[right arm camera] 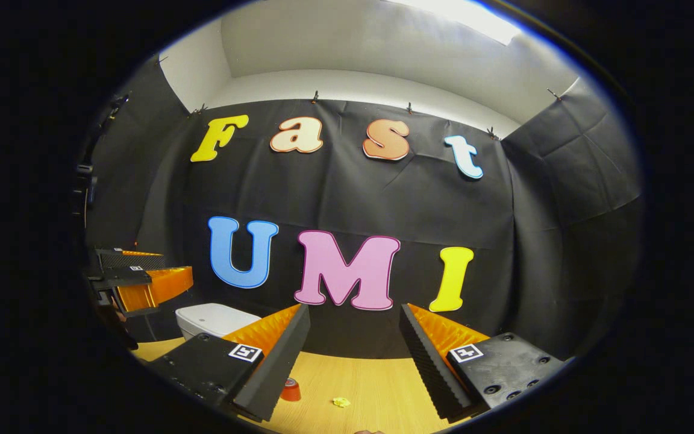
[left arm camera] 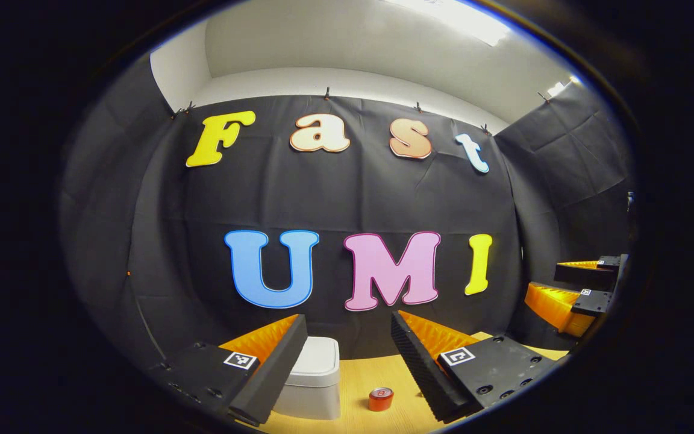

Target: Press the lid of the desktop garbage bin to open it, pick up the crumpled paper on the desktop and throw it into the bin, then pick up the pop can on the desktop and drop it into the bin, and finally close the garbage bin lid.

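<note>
Both views are lit from a bright, blown-out ceiling panel (left arm camera: pixel 461 15) at top, the wooden bench (right arm camera: pixel 371 386) is evenly lit, focus is held sharp at centre, and straight lines are bent strongly toward the fisheye edges.

Your garbage bin (left arm camera: pixel 314 377) stands upright on the wooden desktop (left arm camera: pixel 356 374), a pale grey-white box with rounded corners; its lid (left arm camera: pixel 318 361) lies flat and closed on top; in the right gripper view you see the same bin (right arm camera: pixel 214 319) at the left, towards the back of the desk near the black cloth; your pop can (left arm camera: pixel 381 399) is red with a silvery top, standing upright on the desktop just to the right of the bin and apart from it; the crumpled paper (right arm camera: pixel 341 401) is a small yellowish scrap lying on the wood, to the right of the can (right arm camera: pixel 290 390) and near it.
</note>
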A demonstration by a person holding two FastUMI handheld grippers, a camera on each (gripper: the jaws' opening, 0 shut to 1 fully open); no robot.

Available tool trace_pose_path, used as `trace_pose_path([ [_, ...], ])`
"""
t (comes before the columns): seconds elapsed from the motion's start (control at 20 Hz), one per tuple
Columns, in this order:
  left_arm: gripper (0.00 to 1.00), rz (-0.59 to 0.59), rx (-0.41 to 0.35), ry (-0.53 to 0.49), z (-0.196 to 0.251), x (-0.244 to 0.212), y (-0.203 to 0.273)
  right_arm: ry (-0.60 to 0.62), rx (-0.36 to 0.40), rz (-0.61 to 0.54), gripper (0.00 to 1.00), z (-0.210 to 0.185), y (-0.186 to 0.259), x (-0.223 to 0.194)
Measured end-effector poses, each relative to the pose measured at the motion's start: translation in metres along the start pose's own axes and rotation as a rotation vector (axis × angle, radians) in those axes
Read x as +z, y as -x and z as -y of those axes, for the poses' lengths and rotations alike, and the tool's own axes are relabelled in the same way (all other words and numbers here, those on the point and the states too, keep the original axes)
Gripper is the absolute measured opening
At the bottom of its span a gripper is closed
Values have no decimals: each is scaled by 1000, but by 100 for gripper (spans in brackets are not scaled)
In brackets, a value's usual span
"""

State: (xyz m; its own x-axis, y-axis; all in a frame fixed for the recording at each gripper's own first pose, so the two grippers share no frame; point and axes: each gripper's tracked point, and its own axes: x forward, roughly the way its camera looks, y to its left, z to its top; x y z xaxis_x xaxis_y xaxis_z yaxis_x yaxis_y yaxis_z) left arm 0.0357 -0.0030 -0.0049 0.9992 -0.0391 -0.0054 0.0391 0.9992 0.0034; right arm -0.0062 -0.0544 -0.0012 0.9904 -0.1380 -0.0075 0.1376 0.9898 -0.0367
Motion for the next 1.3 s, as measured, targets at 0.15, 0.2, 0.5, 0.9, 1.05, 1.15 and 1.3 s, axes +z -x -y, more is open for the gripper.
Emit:
trace_pose_path([
  [0.15, 95, -2, 9, 7, -9, -3, -8, 8, -7, -1, 96, 2, -3, -2],
  [0.2, 95, 1, 20, -3, -15, -2, -13, 11, -8, -10, 96, 1, -3, -6],
  [0.5, 92, -24, 51, 5, -55, -17, -43, 33, -20, -49, 96, 6, 1, -18],
  [0.9, 64, -163, 35, -15, -91, -79, -97, 56, -55, -109, 96, 15, 12, -34],
  [1.05, 48, -227, 33, 16, -96, -113, -115, 57, -69, -132, 97, 17, 15, -41],
  [1.15, 34, -284, 70, 20, -105, -140, -122, 49, -90, -137, 96, 22, 17, -42],
  [1.3, 17, -346, 107, 5, -120, -168, -130, 35, -105, -162, 96, 25, 20, -53],
])
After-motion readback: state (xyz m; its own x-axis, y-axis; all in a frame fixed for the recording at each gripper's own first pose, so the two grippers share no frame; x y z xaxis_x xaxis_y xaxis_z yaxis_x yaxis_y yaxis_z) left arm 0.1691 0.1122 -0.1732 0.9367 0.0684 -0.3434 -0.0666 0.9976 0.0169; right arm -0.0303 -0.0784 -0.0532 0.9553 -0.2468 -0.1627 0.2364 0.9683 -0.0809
